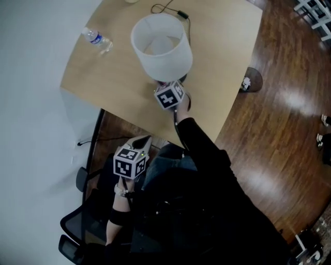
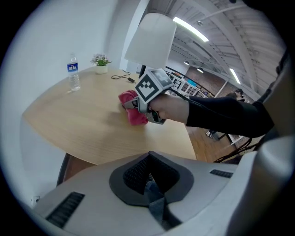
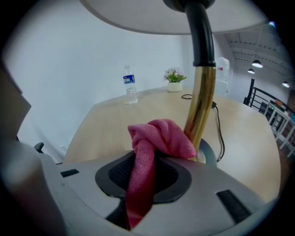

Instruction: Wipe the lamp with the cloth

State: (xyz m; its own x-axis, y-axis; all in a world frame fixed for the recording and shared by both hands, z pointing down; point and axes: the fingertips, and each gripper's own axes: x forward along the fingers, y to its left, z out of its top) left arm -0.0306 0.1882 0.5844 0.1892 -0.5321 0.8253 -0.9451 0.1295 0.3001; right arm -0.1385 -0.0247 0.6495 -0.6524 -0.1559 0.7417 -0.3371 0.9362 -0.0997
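Observation:
The lamp has a white shade (image 1: 161, 45) and a brass stem (image 3: 201, 106), and it stands on the wooden table (image 1: 103, 77). My right gripper (image 3: 143, 184) is shut on a pink cloth (image 3: 161, 138), whose bunched end rests against the foot of the stem, just above the round base (image 3: 213, 156). In the left gripper view the same cloth (image 2: 135, 116) sits on the tabletop under the shade (image 2: 152, 39). My left gripper (image 2: 152, 193) hangs off the table over the person's lap (image 1: 138, 145). Its jaws look closed with nothing held.
A water bottle (image 1: 97, 40) stands at the table's far left and a small potted plant (image 2: 101, 63) at the back. The lamp's black cord (image 1: 170, 10) trails behind the base. An office chair (image 1: 77, 227) is below the table's near edge.

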